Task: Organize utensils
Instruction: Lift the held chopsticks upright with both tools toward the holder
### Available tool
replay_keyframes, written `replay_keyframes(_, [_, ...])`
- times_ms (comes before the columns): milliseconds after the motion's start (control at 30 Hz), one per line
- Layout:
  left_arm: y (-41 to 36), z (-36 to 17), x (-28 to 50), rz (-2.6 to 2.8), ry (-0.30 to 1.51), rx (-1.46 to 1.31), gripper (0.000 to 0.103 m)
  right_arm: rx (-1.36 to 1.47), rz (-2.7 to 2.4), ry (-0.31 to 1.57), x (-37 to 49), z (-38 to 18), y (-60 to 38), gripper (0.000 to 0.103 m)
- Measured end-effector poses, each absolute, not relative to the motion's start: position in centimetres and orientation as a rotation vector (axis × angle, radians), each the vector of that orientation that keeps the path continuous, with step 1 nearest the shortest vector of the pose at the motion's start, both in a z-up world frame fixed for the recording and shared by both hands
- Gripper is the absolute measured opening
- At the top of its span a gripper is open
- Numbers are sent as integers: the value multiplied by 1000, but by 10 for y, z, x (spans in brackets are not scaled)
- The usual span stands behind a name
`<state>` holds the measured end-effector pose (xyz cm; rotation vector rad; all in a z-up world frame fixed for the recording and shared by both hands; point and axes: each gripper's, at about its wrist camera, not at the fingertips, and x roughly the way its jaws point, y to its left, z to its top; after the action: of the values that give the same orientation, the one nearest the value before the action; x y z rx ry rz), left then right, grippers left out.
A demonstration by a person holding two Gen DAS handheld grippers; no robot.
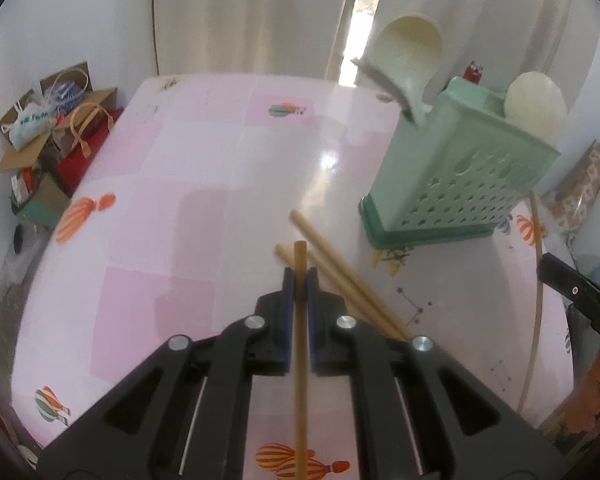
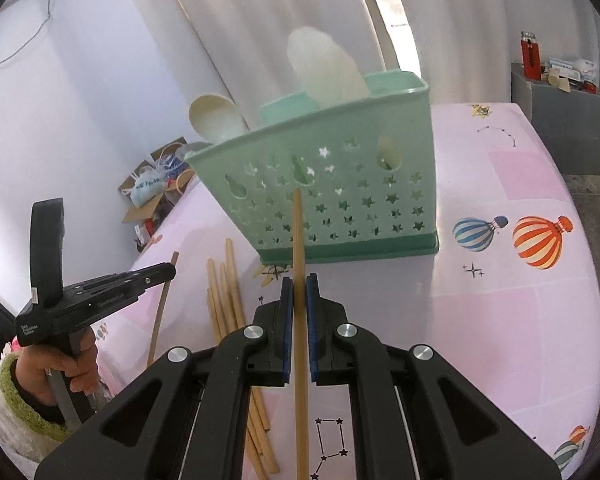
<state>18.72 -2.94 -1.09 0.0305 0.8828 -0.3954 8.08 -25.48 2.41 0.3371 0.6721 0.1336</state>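
A: Chopsticks first. From my left wrist camera, the left gripper (image 1: pixel 300 276) is clamped nearly closed on one wooden chopstick (image 1: pixel 300 320), which runs straight between the blue pads and pokes out a little past the tips.

B: And the other side?

A: Same picture there. My right gripper (image 2: pixel 299 284) is pinched on its own chopstick (image 2: pixel 298 248), whose far end reaches up in front of the green holder (image 2: pixel 340 184).

B: Where does the holder stand?

A: On the worktop (image 2: pixel 500 300), the one with the pink balloon-print cover, ahead of the right gripper. It is a mint-green caddy with star-shaped holes and a darker green base. A cream spoon (image 1: pixel 412 52) stands in one end of it, and a pale flat utensil (image 1: pixel 534 106) in the other.

B: Any loose ones left?

A: Yes. A loose pile of chopsticks (image 2: pixel 224 300) lies on the worktop, just left of my right gripper and near the foot of the holder. In the left view two of them (image 1: pixel 340 268) lie crossed just under and right of the left gripper.

B: Can you see the hands?

A: Only one. In the right view a hand (image 2: pixel 60 364) with a green fuzzy cuff grips the left tool's handle at the lower left.

B: Background?

A: Cardboard boxes (image 1: pixel 60 140) with bags beyond the far edge, and pale curtains behind.
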Motion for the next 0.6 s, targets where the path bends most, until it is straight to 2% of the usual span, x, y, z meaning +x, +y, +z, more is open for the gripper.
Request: replay_keyframes(600, [-18, 39, 161, -397, 715, -2, 5, 311, 99, 549, 50, 63, -256, 7])
